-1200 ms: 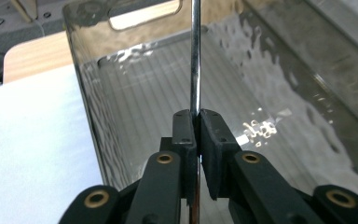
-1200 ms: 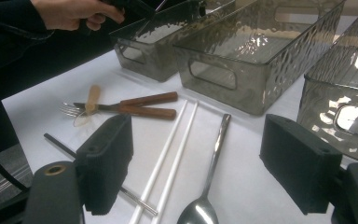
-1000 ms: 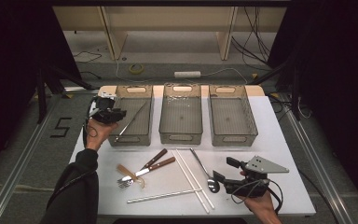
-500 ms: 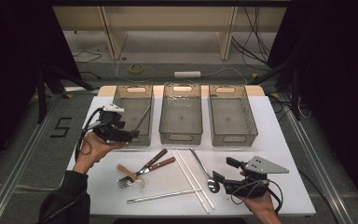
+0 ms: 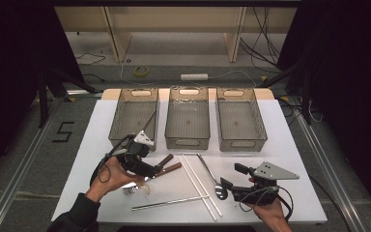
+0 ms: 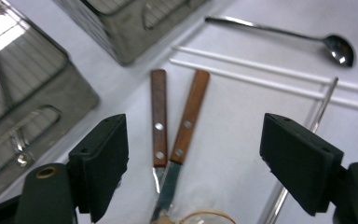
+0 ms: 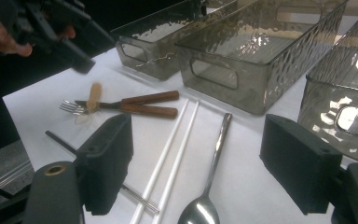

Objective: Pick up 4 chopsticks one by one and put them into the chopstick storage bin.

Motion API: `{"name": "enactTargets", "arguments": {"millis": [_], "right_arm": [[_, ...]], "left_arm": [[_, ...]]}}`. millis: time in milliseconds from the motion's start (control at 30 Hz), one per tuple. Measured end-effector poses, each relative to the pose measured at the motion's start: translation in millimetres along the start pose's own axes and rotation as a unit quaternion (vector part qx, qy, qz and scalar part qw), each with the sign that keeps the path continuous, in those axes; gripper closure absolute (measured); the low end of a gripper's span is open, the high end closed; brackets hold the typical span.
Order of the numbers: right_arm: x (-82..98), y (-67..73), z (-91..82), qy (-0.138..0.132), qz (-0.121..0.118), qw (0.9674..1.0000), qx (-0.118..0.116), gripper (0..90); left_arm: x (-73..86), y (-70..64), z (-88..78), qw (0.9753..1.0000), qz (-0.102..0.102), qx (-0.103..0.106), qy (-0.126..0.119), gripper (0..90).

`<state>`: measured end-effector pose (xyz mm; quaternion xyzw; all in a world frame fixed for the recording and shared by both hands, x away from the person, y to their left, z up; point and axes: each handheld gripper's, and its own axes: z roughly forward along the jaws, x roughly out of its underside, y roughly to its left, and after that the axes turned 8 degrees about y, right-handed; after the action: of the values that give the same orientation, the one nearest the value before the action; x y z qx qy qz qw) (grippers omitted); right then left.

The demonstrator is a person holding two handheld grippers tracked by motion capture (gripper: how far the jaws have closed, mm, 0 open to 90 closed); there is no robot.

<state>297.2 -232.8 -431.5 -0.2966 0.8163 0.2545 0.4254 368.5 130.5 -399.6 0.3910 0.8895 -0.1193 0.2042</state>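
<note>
On white tabletop point(image 5: 290, 145), two brown wooden-handled utensils point(image 6: 172, 126) lying untouched between and just ahead of wide-spread, just-opening left gripper point(image 6: 214, 163) pads; right gripper point(image 7: 205, 163) likewise agape, empty, above steel spoon point(image 7: 209, 177).

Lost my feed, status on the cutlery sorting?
Left hand-held gripper just opened, empty, over two wooden-handled utensils. Right hand-held gripper open, by the spoon. Nothing blocking.
</note>
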Motion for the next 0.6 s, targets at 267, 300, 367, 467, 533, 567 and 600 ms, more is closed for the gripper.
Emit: {"name": "enactTargets", "arguments": {"millis": [267, 300, 367, 467, 533, 567, 600], "right_arm": [[-0.2, 0.4, 1.1, 0.004, 0.004, 1.0, -0.003, 26.3], [-0.2, 0.3, 1.2, 0.004, 0.003, 1.0, -0.003, 26.3], [-0.1, 0.4, 1.2, 0.006, 0.004, 1.0, -0.001, 26.3], [0.1, 0.1, 1.5, 0.008, 0.005, 1.0, -0.001, 26.3], [0.1, 0.1, 1.6, 0.009, 0.004, 1.0, -0.001, 26.3], [0.1, 0.1, 1.6, 0.009, 0.004, 1.0, 0.0, 26.3], [0.1, 0.1, 1.6, 0.009, 0.005, 1.0, -0.001, 26.3]], "left_arm": [[10.0, -23.6, 13.6, 0.9983, 0.04, 0.017, 0.038, 25.5], [11.0, -26.2, 15.5, 0.998, 0.045, 0.019, 0.041, 26.4], [13.0, -31.5, 19.5, 0.9971, 0.052, 0.021, 0.051, 28.1], [15.9, -38.1, 25.1, 0.9954, 0.065, 0.027, 0.066, 29.4], [17.8, -42.5, 28.9, 0.9945, 0.07, 0.031, 0.072, 31.1], [18.8, -44.6, 30.9, 0.9939, 0.074, 0.033, 0.075, 31.7], [19.8, -46.7, 32.7, 0.9934, 0.077, 0.034, 0.078, 32.4]]}}
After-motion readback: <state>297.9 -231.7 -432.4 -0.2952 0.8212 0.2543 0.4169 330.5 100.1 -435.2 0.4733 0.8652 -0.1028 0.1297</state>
